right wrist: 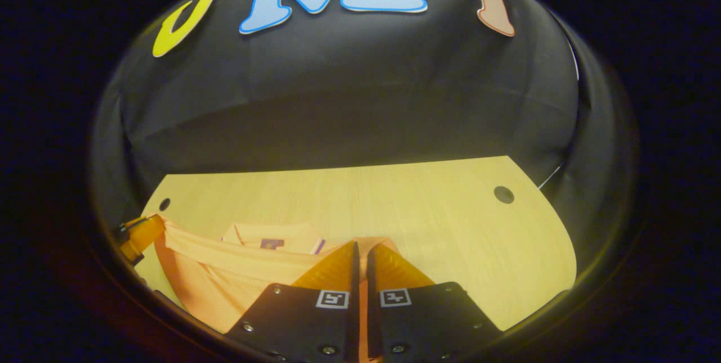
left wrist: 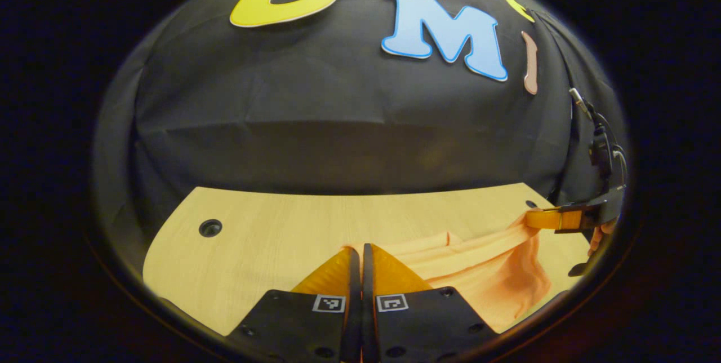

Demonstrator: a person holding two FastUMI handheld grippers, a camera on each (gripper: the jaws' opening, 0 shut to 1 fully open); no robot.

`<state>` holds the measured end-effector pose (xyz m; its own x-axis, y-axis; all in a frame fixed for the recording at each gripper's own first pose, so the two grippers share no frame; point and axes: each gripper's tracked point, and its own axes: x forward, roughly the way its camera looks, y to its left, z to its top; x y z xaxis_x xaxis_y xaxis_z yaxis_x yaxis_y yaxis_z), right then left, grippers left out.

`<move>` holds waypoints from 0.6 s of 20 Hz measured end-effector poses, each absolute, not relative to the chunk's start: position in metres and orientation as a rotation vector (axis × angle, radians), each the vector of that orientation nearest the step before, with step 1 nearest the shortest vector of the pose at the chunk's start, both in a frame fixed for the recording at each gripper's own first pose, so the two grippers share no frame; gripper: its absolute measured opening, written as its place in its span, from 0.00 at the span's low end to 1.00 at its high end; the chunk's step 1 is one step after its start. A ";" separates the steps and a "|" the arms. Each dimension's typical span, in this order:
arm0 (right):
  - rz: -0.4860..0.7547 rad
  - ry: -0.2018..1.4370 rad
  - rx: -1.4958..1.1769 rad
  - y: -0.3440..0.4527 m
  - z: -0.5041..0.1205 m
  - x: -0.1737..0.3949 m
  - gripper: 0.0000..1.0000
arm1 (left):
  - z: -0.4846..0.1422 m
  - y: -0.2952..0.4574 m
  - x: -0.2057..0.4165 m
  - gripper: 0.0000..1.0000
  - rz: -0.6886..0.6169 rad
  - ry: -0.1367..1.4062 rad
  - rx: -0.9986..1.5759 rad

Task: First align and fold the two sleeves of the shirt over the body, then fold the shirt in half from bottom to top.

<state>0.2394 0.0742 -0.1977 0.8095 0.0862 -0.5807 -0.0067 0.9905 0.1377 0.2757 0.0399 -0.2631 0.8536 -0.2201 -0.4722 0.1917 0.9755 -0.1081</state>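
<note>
A pale orange shirt lies on the wooden table, and one edge of it is lifted and stretched taut between both grippers. My left gripper is shut on one end of that edge. The right gripper, off to the right in the left gripper view, pinches the other end, with a hand behind it. In the right gripper view, my right gripper is shut on the shirt, and the left gripper grips it at far left. The collar lies flat beyond the raised edge.
The table has round cable holes near its far corners. The black cloth wall hangs just behind its far edge. A cable with a plug hangs at the right in the left gripper view.
</note>
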 end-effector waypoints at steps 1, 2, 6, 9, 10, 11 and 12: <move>0.051 0.629 0.110 0.074 -0.201 0.238 0.08 | -0.269 0.042 0.277 0.06 -0.205 0.519 -0.047; 0.056 0.636 0.094 0.075 -0.203 0.237 0.08 | -0.277 0.043 0.277 0.07 -0.195 0.535 -0.041; 0.068 0.640 0.050 0.080 -0.209 0.233 0.28 | -0.294 0.049 0.275 0.11 -0.178 0.568 -0.024; 0.100 0.648 0.035 0.091 -0.211 0.223 0.56 | -0.299 0.053 0.270 0.18 -0.170 0.568 0.008; 0.103 0.640 0.025 0.092 -0.210 0.221 0.58 | -0.300 0.053 0.266 0.24 -0.168 0.570 0.019; 0.101 0.629 0.016 0.092 -0.206 0.217 0.61 | -0.296 0.051 0.262 0.33 -0.176 0.564 0.014; 0.103 0.620 0.012 0.093 -0.204 0.215 0.61 | -0.292 0.047 0.258 0.41 -0.186 0.558 0.003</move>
<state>0.2155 0.0931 -0.2043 0.8091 0.1004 -0.5790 -0.0931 0.9948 0.0424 0.2580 0.0474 -0.2918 0.8319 -0.1747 -0.5267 0.1763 0.9832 -0.0476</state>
